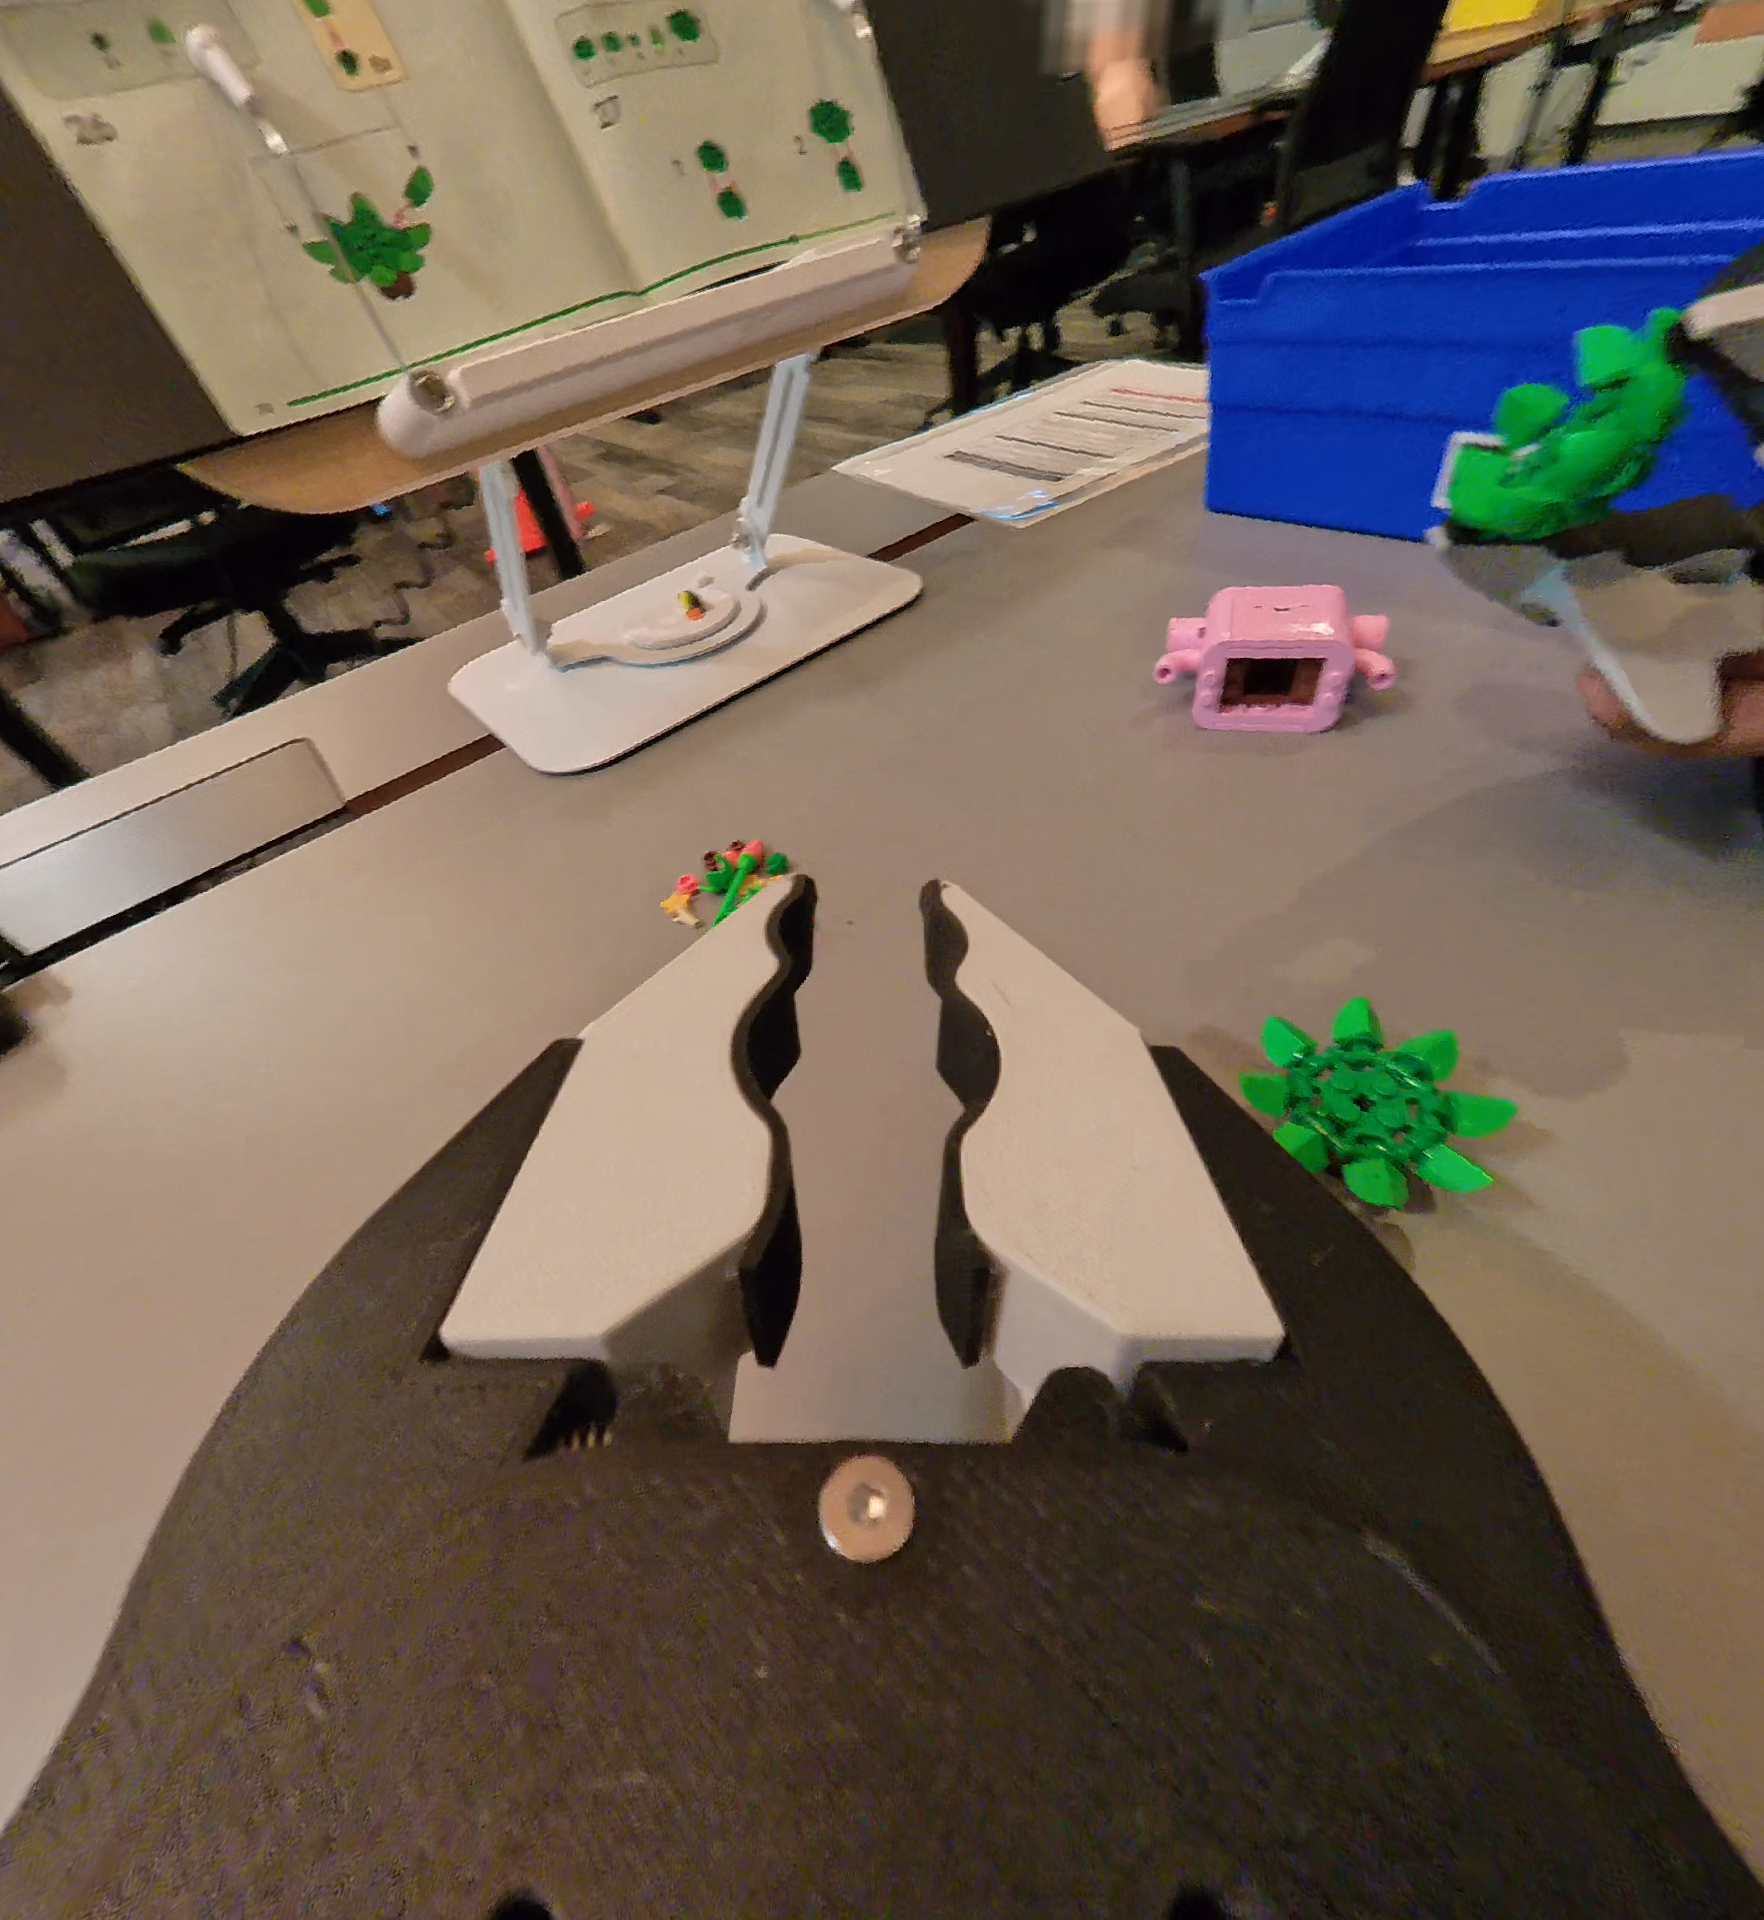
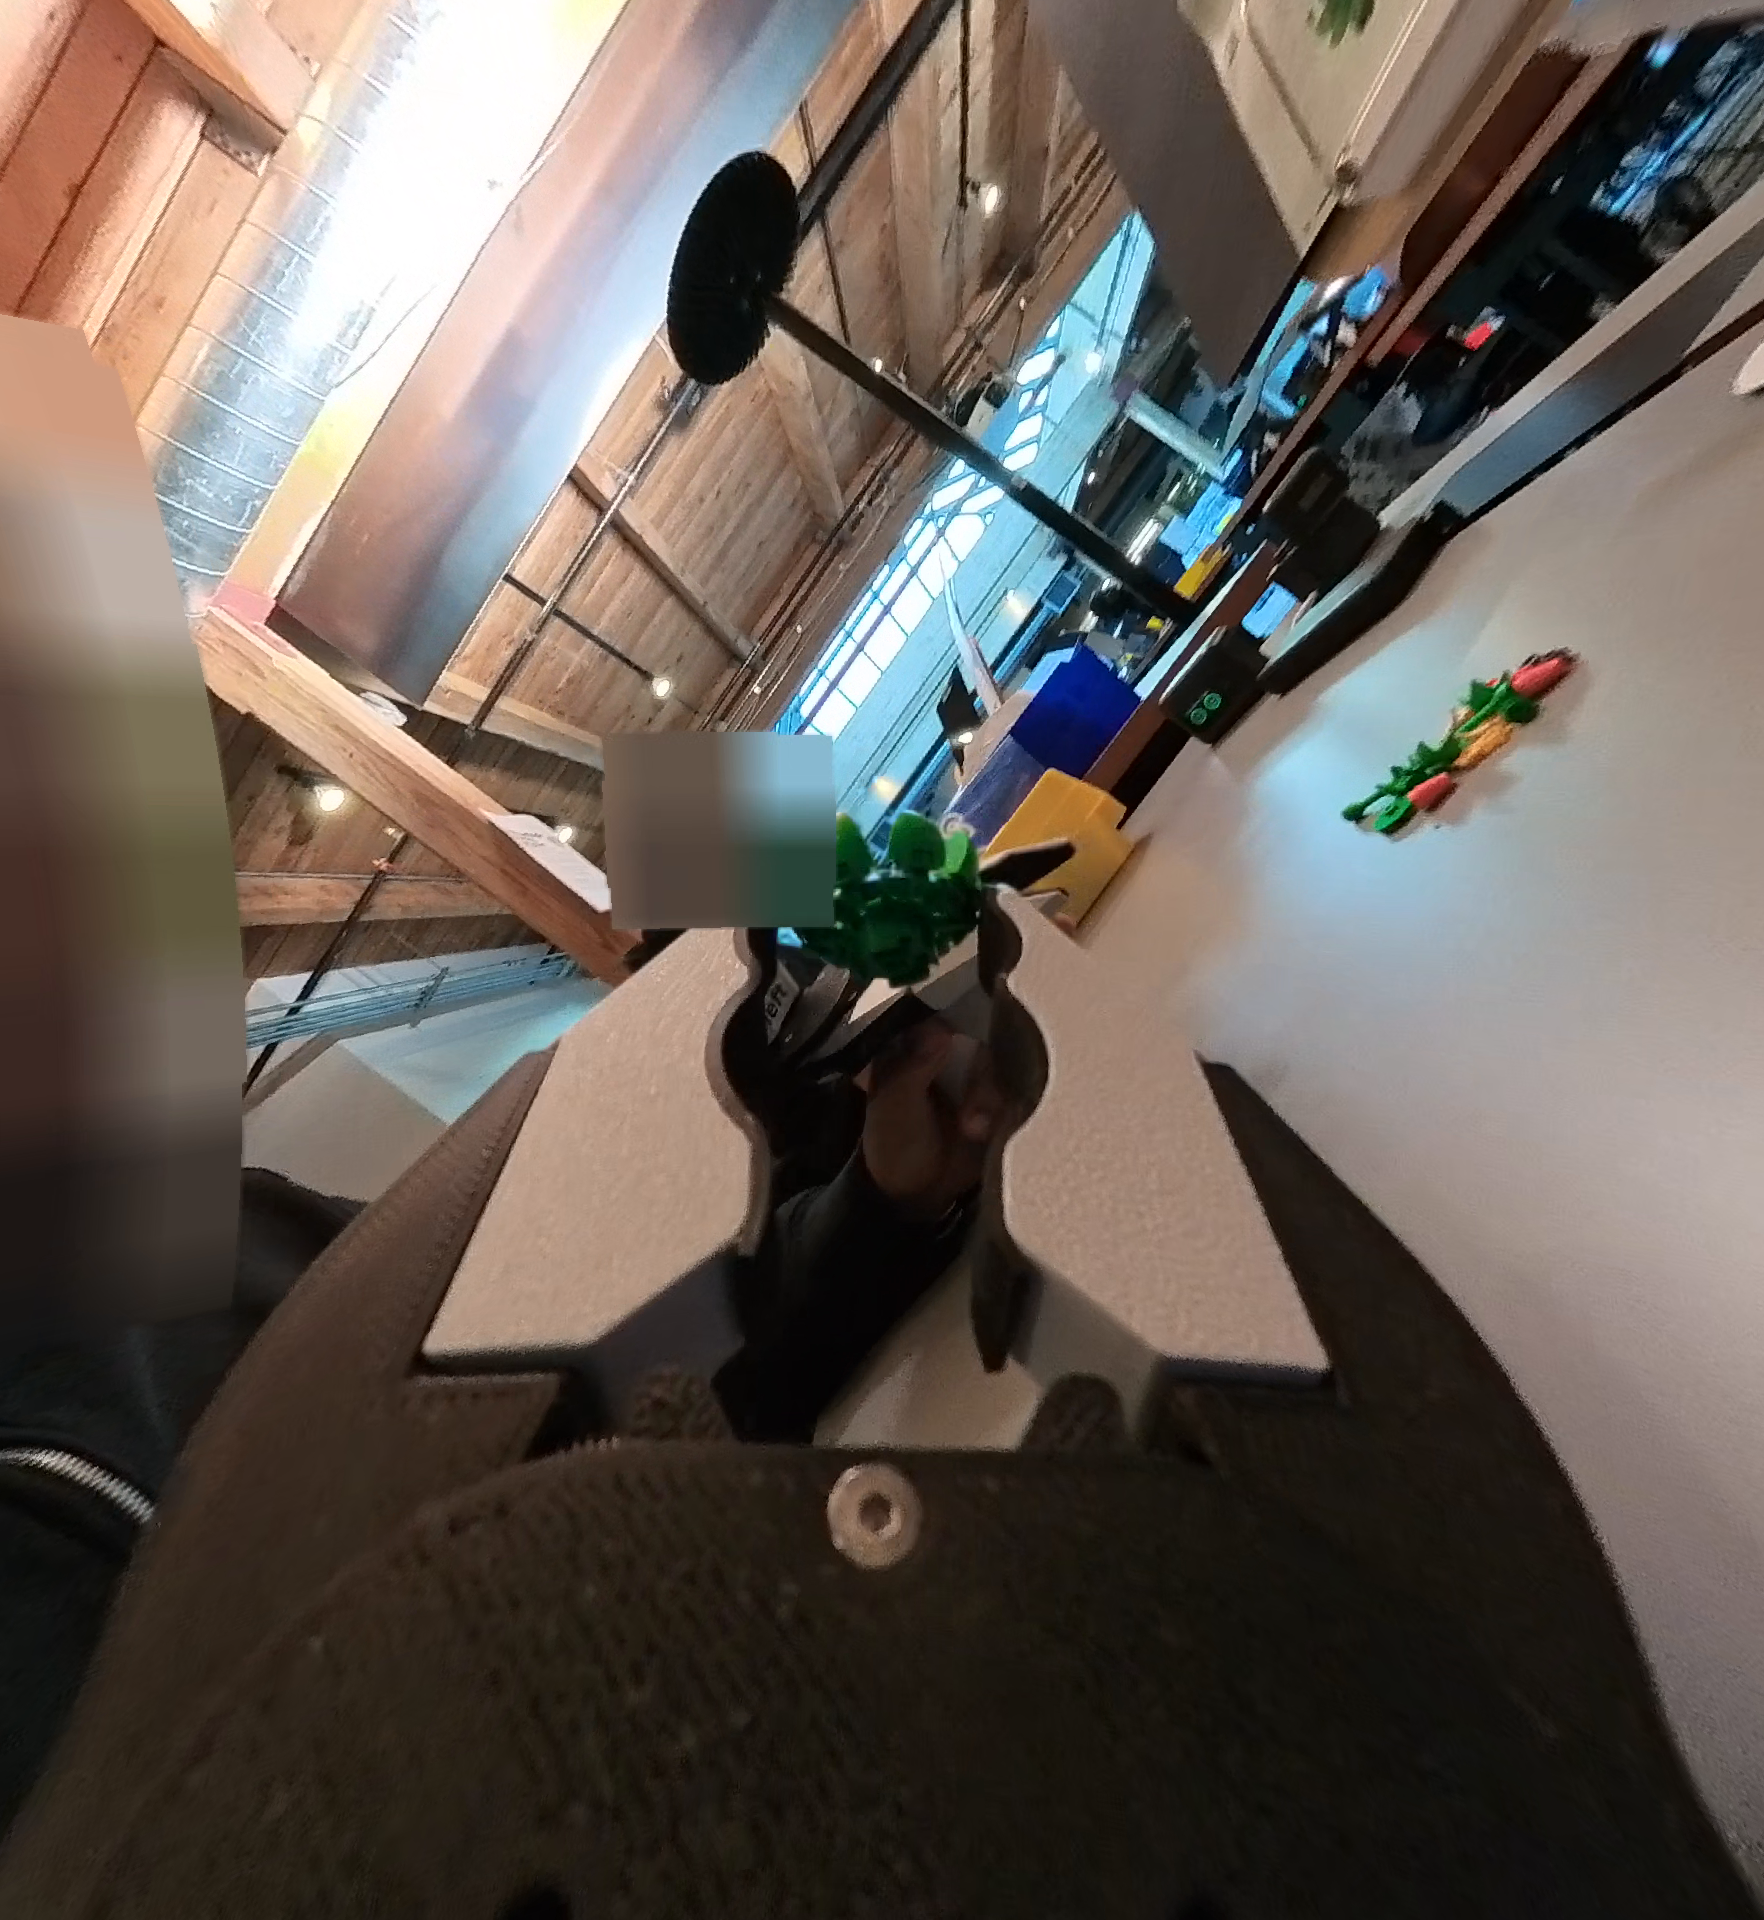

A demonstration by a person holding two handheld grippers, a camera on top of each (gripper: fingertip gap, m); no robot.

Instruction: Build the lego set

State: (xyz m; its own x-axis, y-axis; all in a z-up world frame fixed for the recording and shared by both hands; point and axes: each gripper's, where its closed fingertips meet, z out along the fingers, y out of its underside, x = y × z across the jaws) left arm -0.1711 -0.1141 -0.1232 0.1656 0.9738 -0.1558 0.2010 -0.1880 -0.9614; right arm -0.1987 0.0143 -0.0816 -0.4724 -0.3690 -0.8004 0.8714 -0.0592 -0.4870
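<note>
My left gripper (image 1: 870, 902) is open and empty, low over the grey table (image 1: 1065, 852). A green leaf rosette (image 1: 1377, 1107) lies flat on the table to its right. A small pile of green, red and yellow pieces (image 1: 732, 881) lies just past its left fingertip. A pink pot (image 1: 1267, 660) lies on its side farther back. My right gripper (image 1: 1584, 488) is raised at the upper right and is shut on a second green leaf cluster (image 1: 1553, 436). The right wrist view is tilted; it shows this cluster (image 2: 899, 914) between the tips of my right gripper (image 2: 878, 935), and the small pile (image 2: 1449, 748) on the table.
An open instruction booklet (image 1: 462, 197) rests on a white stand (image 1: 691, 644) at the back left. A blue bin (image 1: 1460, 312) stands at the back right, with a printed sheet (image 1: 1044, 436) beside it. A hand (image 1: 1751, 717) holds the right gripper. The gap from one gripper's tips to the other's is roughly 15 centimeters. The green leaf rosette (image 1: 1377, 1107) lies around 10 centimeters away from my left fingertips.
</note>
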